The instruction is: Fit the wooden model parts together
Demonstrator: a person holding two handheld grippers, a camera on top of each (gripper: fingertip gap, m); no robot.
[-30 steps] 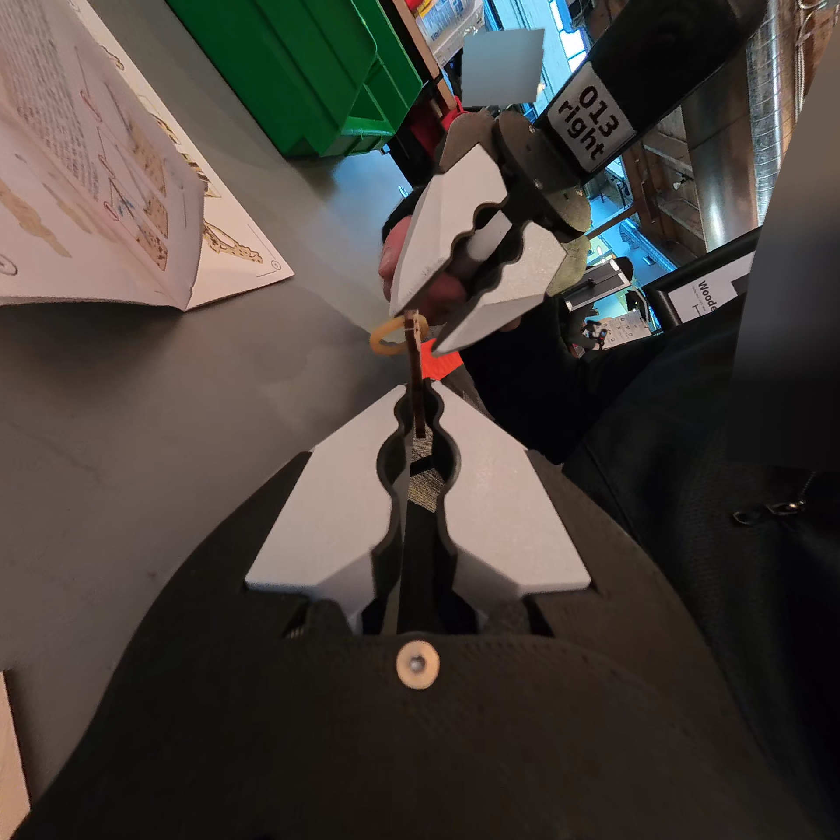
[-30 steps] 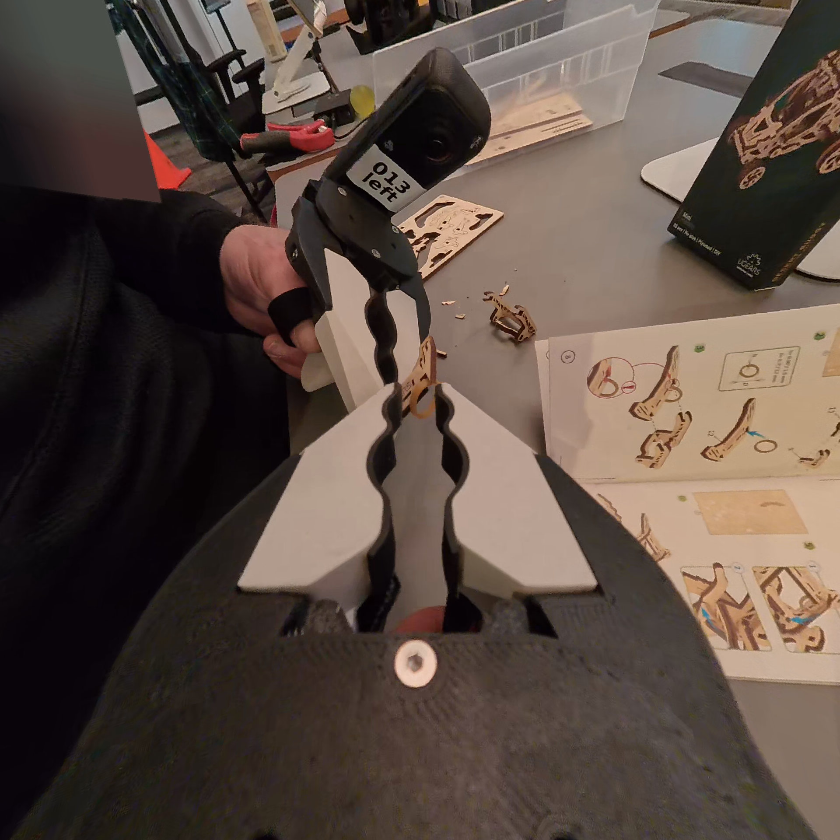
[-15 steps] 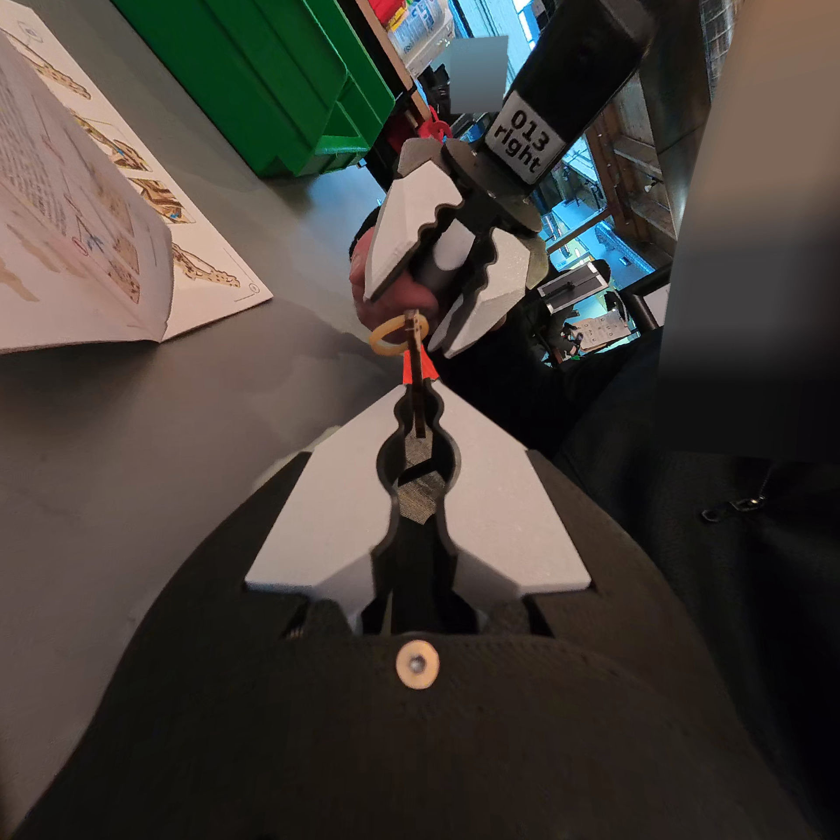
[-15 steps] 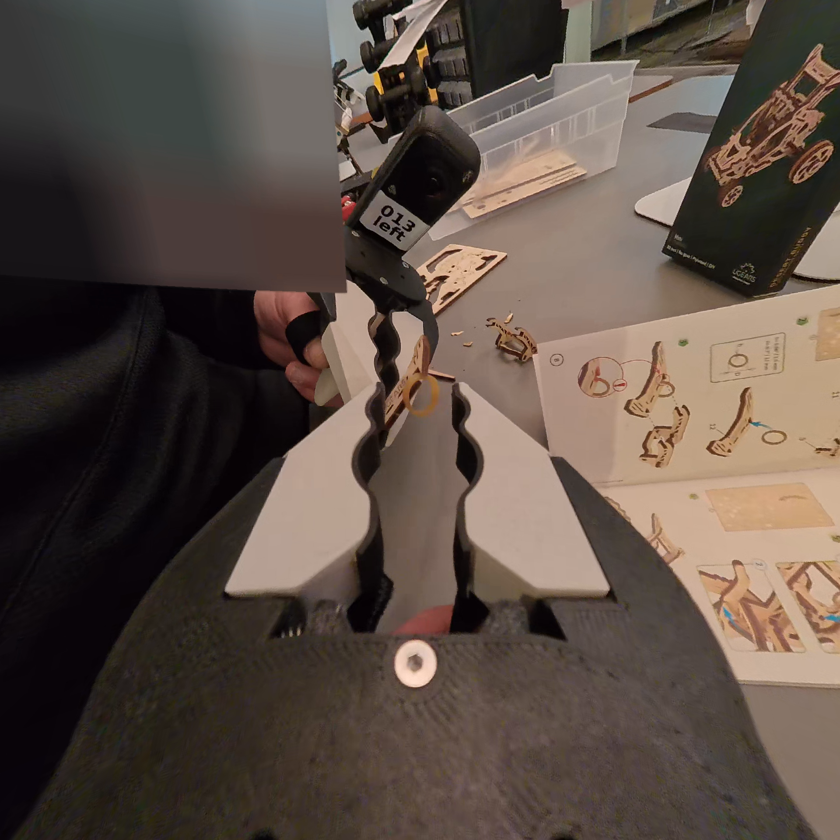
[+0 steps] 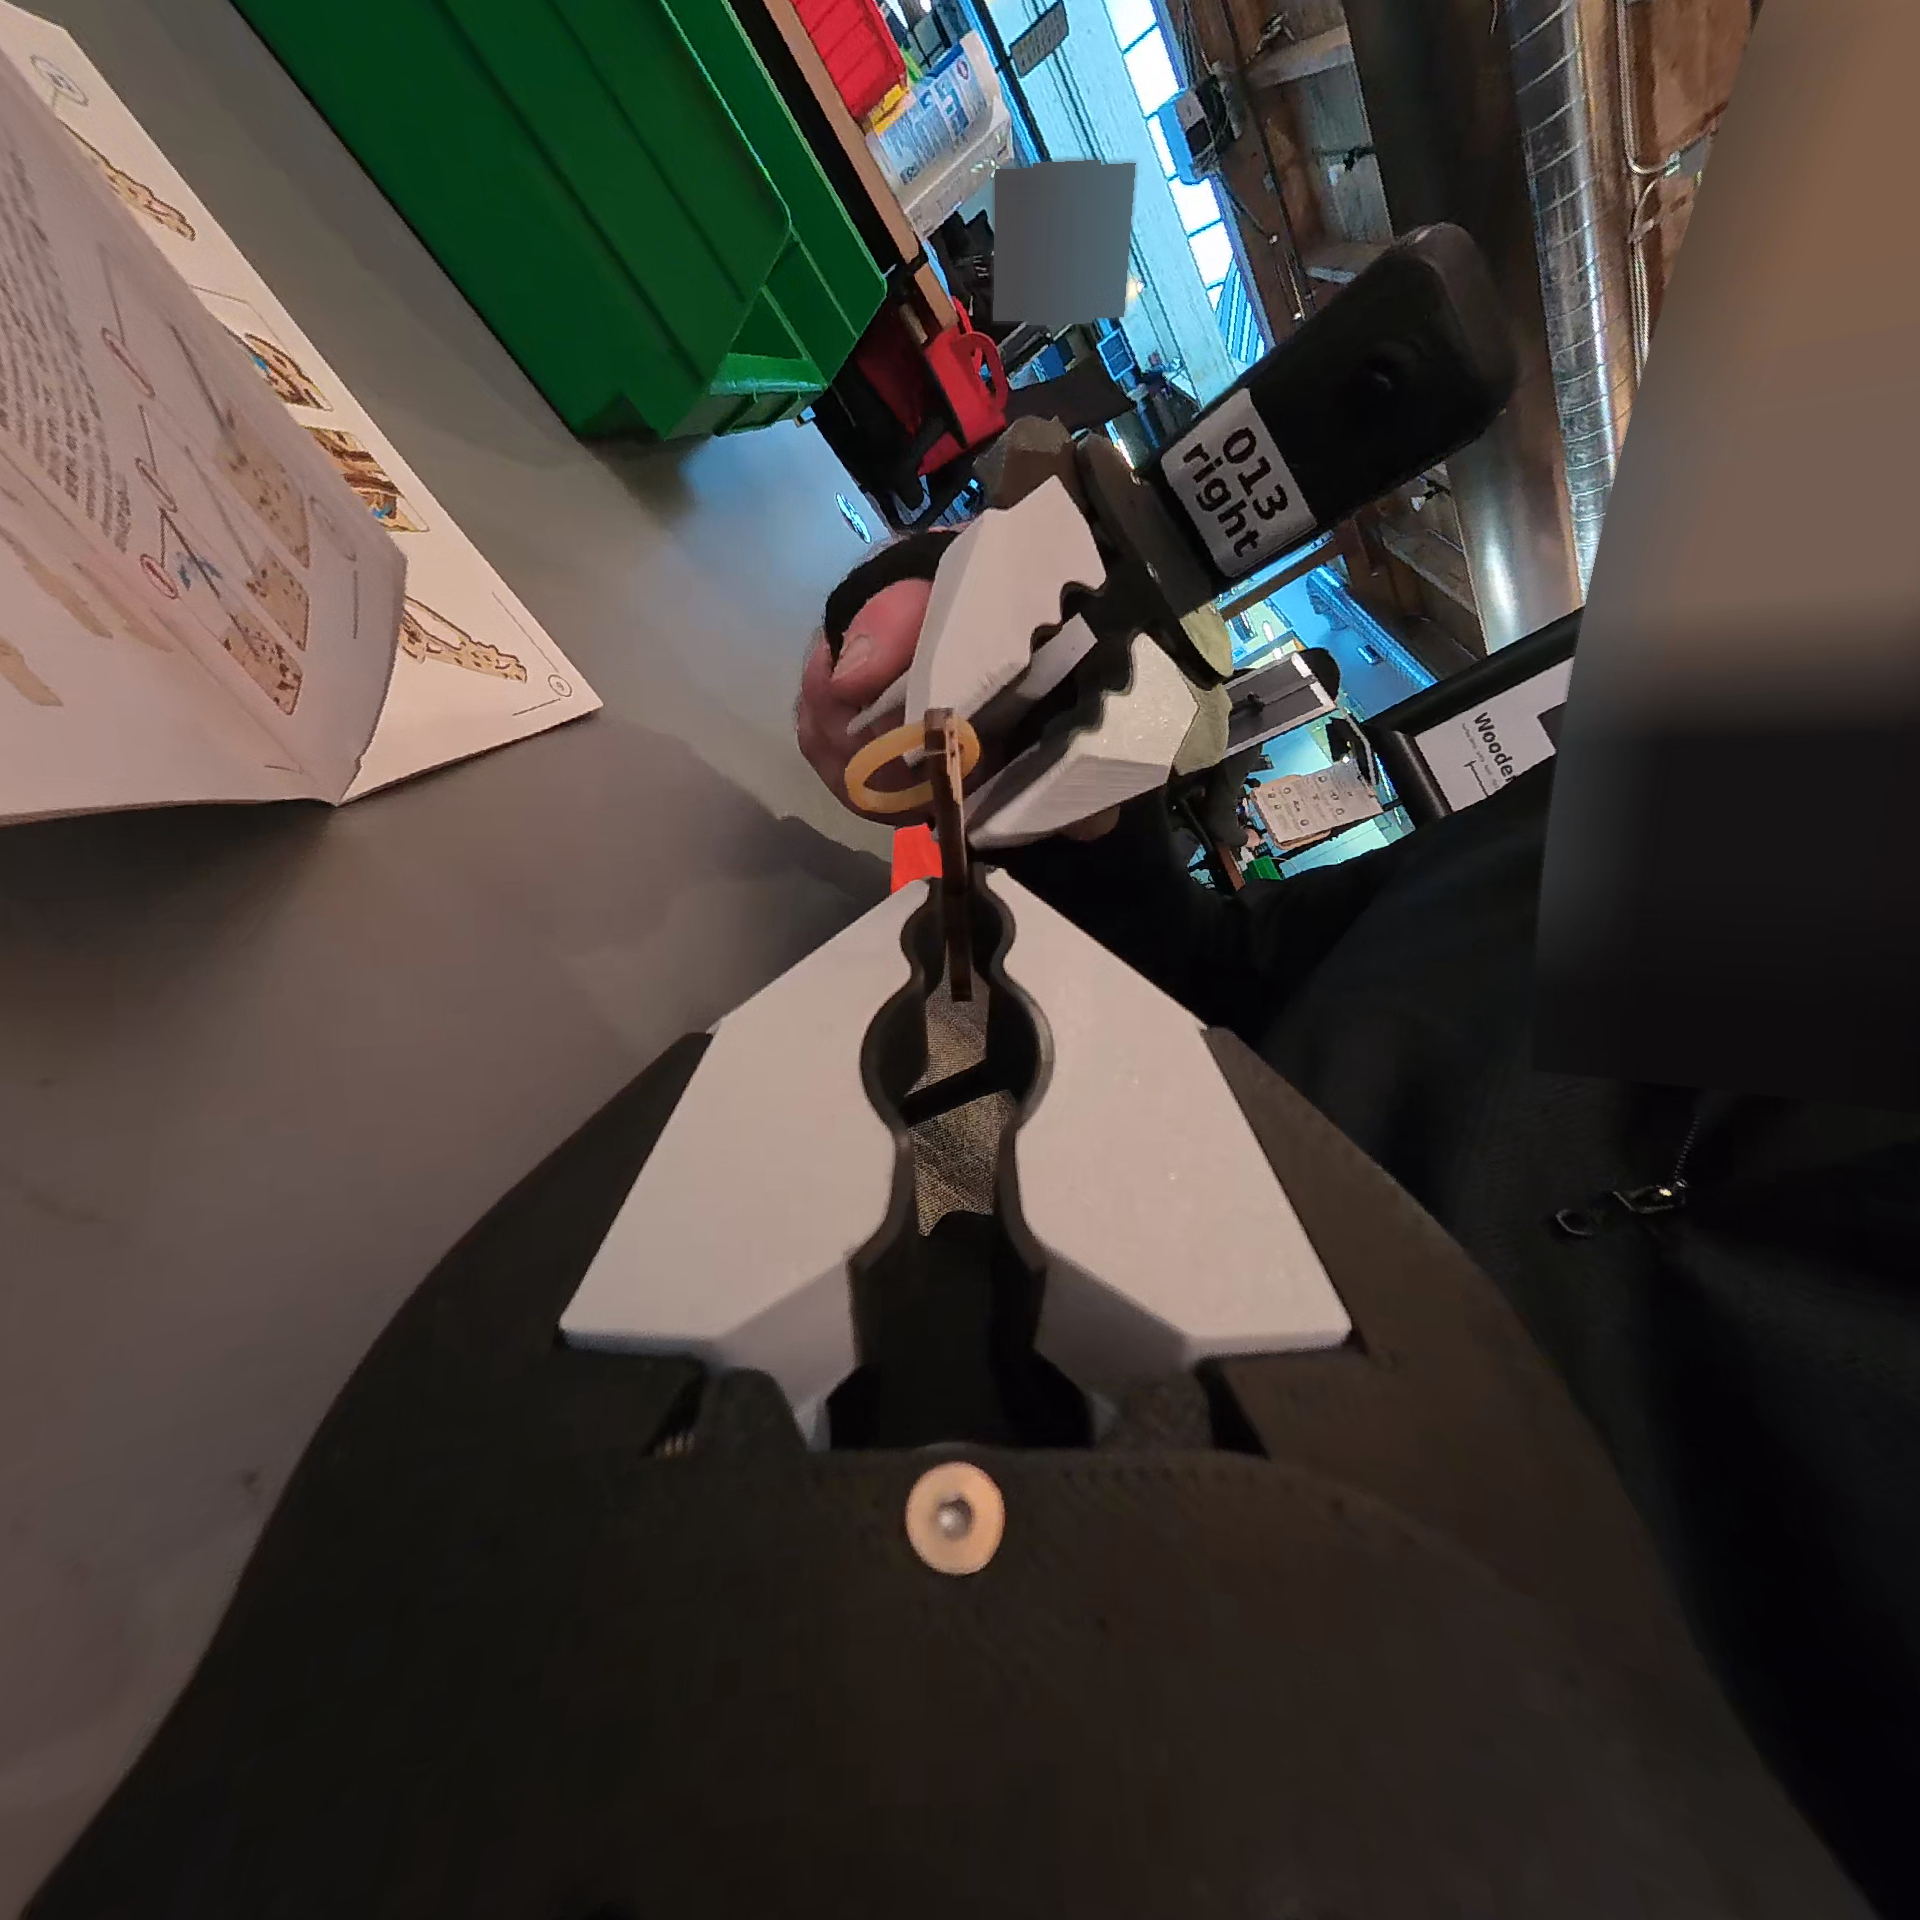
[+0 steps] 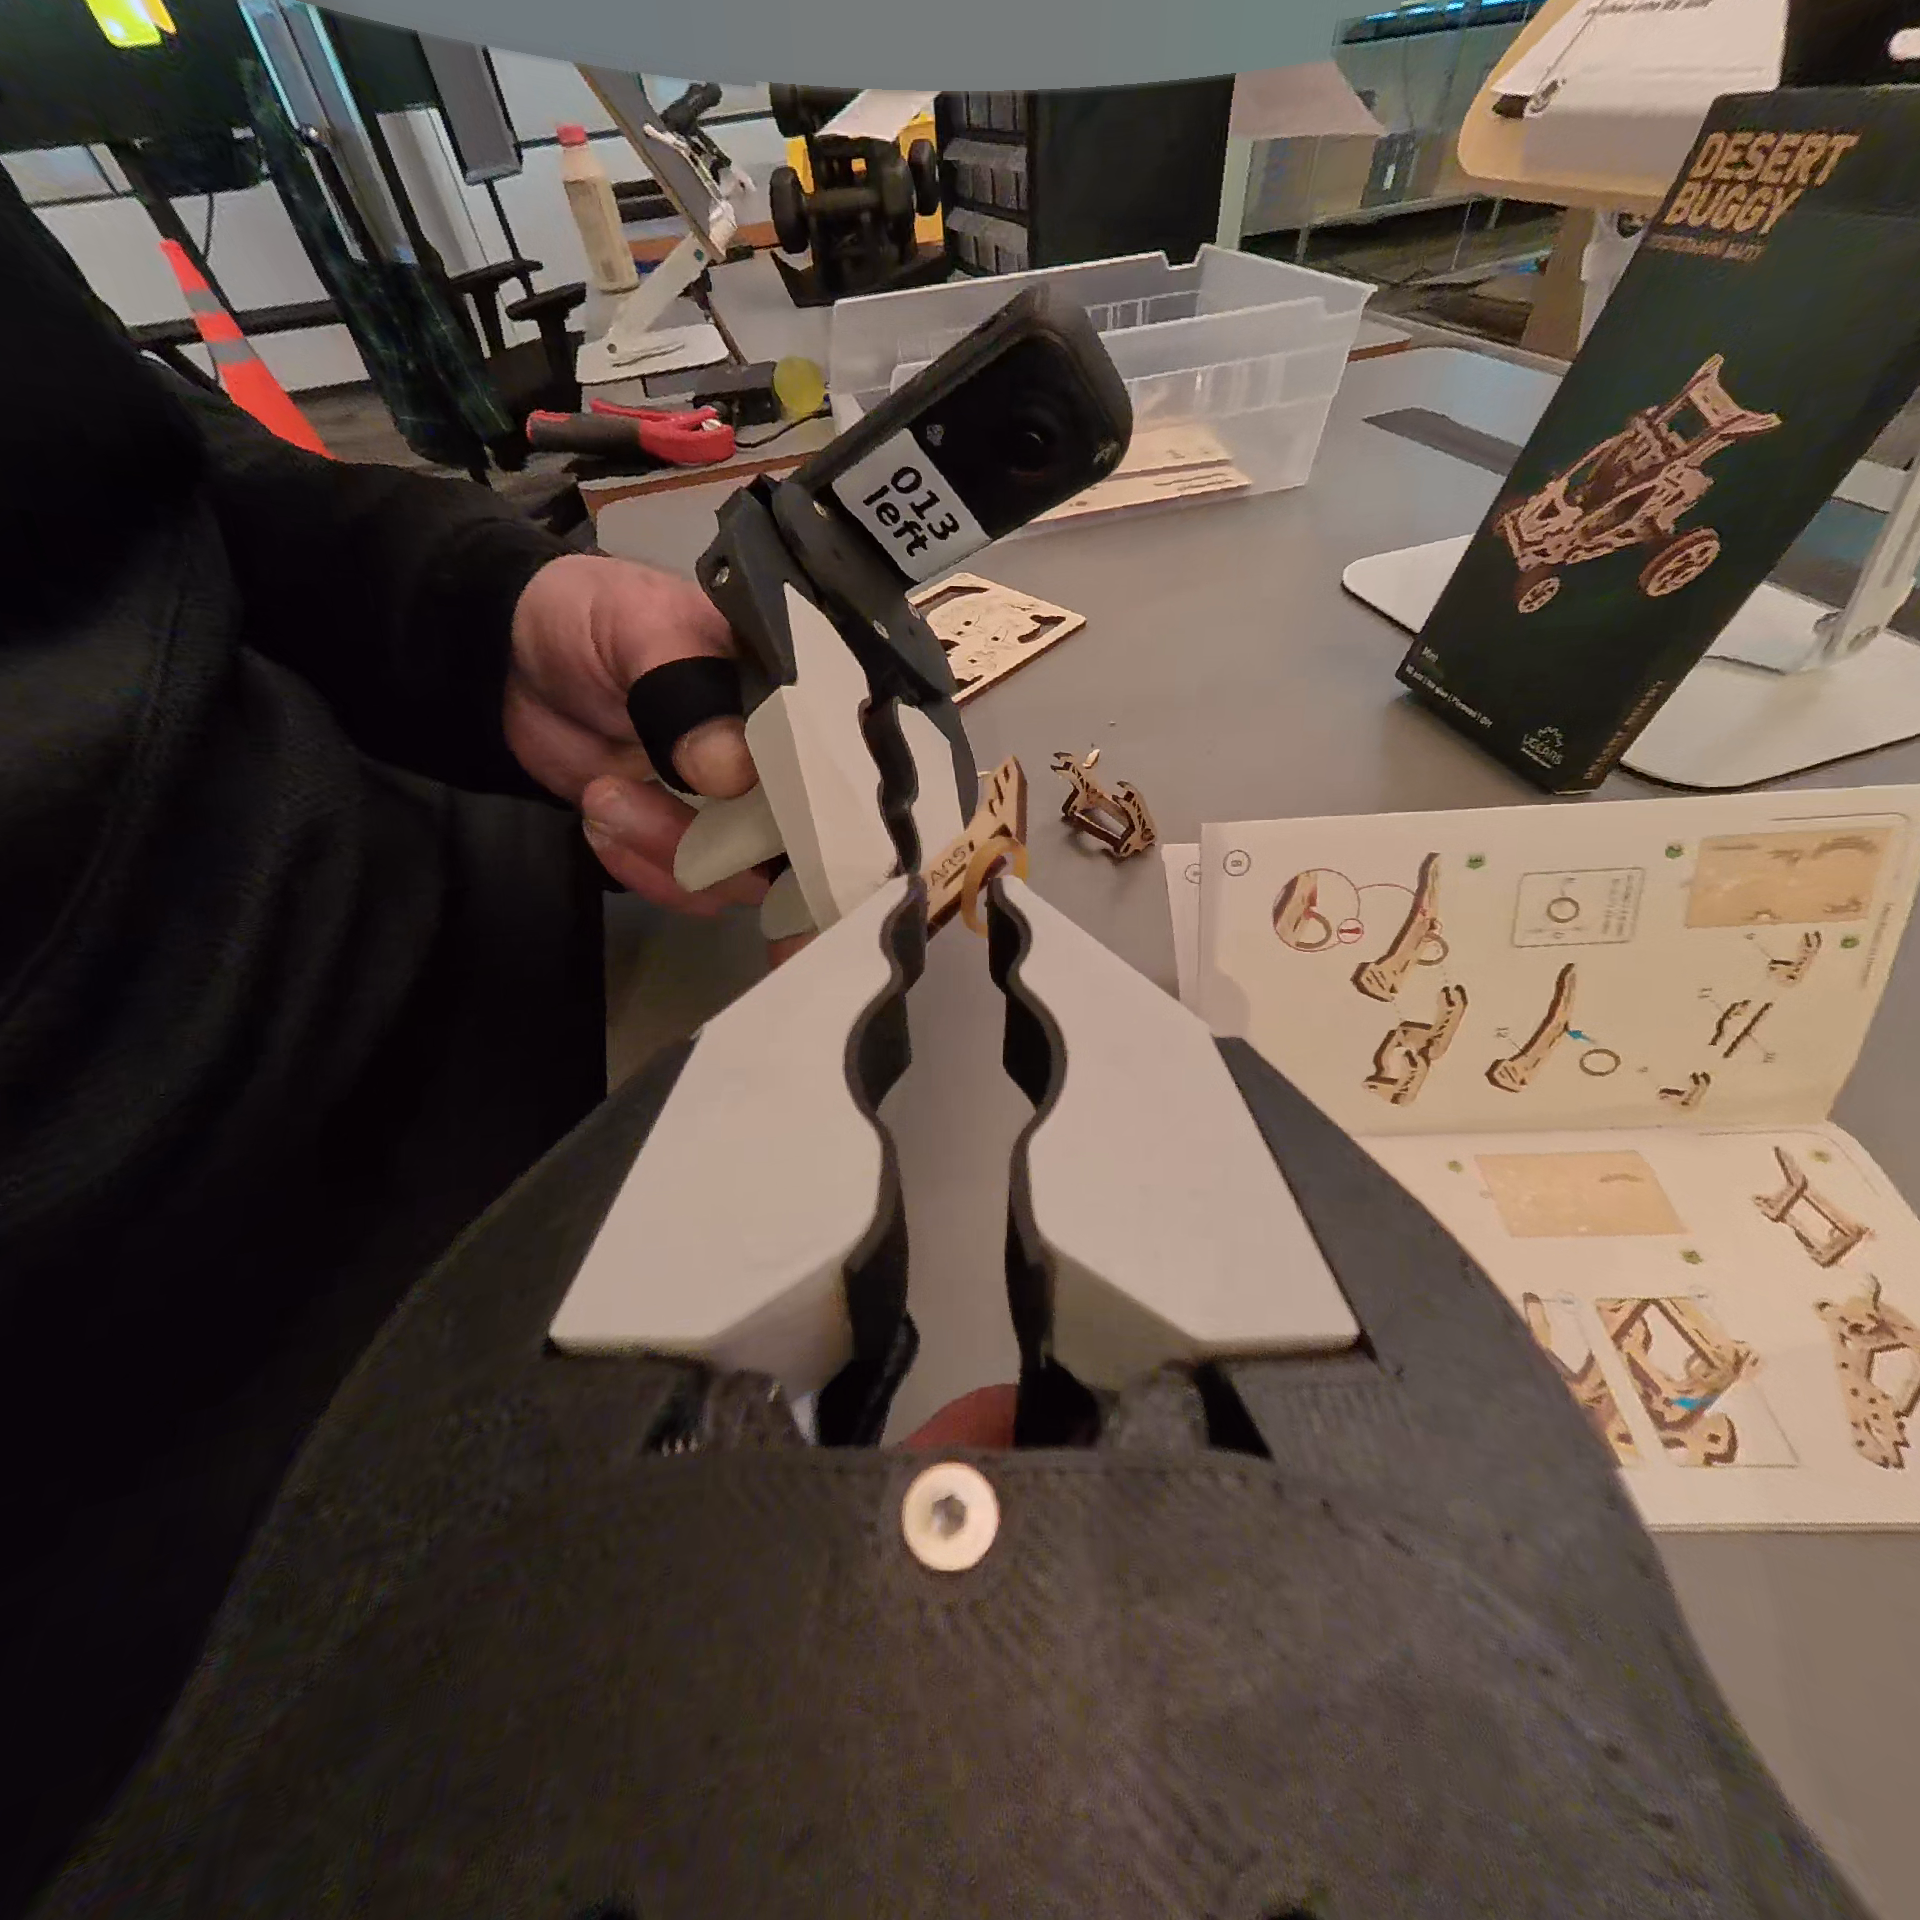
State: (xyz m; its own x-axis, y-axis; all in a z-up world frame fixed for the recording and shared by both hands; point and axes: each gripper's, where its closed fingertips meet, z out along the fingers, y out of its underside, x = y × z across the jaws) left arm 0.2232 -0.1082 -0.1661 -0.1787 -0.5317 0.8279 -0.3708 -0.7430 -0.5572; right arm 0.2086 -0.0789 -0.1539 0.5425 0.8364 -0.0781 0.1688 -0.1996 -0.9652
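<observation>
My left gripper (image 5: 951,883) is shut on a flat wooden part (image 5: 953,914) that I see edge-on, sticking up out of its tips. A tan ring (image 5: 883,774) sits looped over the part's upper end. My right gripper (image 6: 951,894) meets it from the other side. Its tips close on the ring (image 6: 982,883) and the wooden part (image 6: 992,816), one pad against the wood and the other against the ring. The left wrist view shows the right gripper (image 5: 925,779) with a finger on each side of the ring. Both grippers are held above the grey table (image 6: 1247,644).
An open instruction booklet (image 6: 1558,987) lies to the right and also shows in the left wrist view (image 5: 156,520). A small wooden assembly (image 6: 1107,816) and a cut wooden sheet (image 6: 997,634) lie on the table. A dark kit box (image 6: 1662,468), a clear bin (image 6: 1195,364) and green bins (image 5: 623,208) stand behind. Both grippers' tips are close together, under 4 cm apart.
My right gripper's jaws opened wide and drew back from the ring half a second ago. They have now come in and closed on the ring again. The left gripper kept its hold on the wooden part.
</observation>
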